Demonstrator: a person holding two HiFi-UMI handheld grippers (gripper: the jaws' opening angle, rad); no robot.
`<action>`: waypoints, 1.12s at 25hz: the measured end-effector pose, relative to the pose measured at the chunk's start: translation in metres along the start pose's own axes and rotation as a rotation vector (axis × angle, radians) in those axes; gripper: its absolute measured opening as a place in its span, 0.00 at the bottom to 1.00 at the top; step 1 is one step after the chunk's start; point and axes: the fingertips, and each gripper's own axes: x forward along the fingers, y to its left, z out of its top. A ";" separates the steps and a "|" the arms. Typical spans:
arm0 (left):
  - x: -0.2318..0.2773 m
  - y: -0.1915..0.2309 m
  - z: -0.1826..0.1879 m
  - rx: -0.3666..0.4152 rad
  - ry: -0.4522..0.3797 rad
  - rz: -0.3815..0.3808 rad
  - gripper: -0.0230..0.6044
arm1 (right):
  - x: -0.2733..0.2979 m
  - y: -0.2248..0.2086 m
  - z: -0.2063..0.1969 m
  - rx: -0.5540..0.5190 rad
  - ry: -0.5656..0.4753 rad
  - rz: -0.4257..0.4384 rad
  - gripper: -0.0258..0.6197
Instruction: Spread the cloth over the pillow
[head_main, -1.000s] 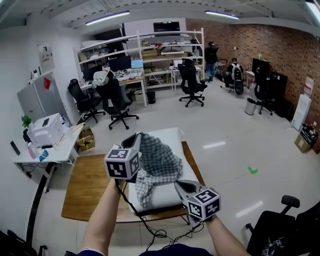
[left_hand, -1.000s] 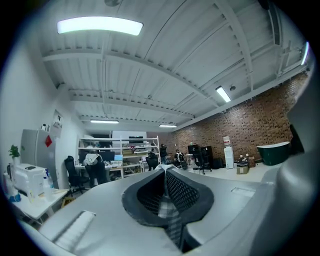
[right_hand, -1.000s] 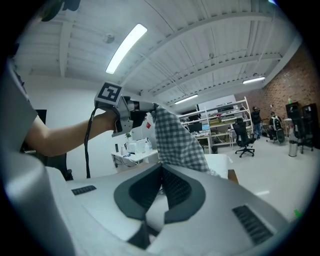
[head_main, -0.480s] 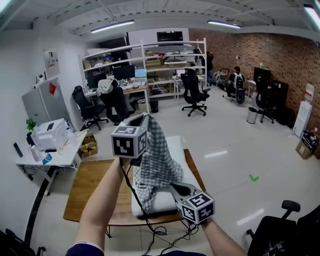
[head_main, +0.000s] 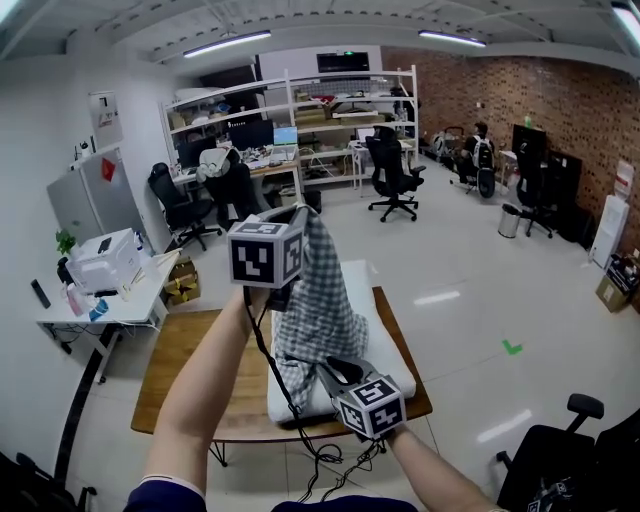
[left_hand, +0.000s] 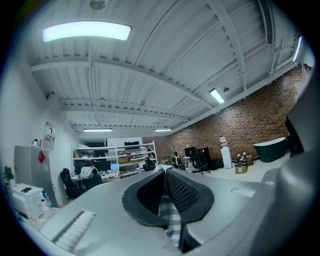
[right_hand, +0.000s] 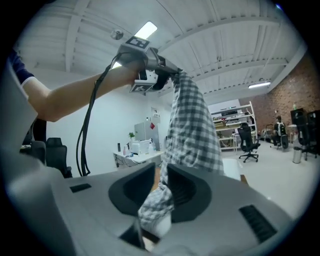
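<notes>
In the head view, the grey left tool (head_main: 303, 218) is seen much higher than it was a second ago. The grey-and-white checked cloth (head_main: 318, 300) has been pulled up with it. Before, the cloth was lying in a heap on the flat white pillow (head_main: 388, 352). Now it hangs down in a long strip, and only its lower end is near the pillow. The pillow is lying on the brown wooden counter (head_main: 180, 360).

In the left gripper view, the left tool is seen shut tight on the top edge of the cloth.

The grey right tool (head_main: 328, 368) has been moved over to the low end of the cloth. Its jaws have just been opening. In the right gripper view, a bunch of cloth is seen in the gap between them, but it is not squeezed. So the right tool is a little way open and nothing is held in it.

The cloth is not spread yet. It seems that the low end is about to be grabbed by the right tool, so the cloth can be pulled wide and laid flat over the pillow. It could also just have been let go; this cannot be told.
</notes>
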 end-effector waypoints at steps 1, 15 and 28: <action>0.000 -0.002 0.000 0.005 0.004 -0.002 0.06 | 0.007 0.003 -0.002 0.015 0.005 0.019 0.27; -0.009 -0.015 -0.019 0.069 0.050 -0.029 0.06 | 0.105 0.000 -0.040 -0.052 0.119 -0.056 0.40; -0.003 0.003 -0.052 0.048 0.099 -0.046 0.06 | 0.170 -0.015 -0.075 -0.079 0.259 -0.105 0.40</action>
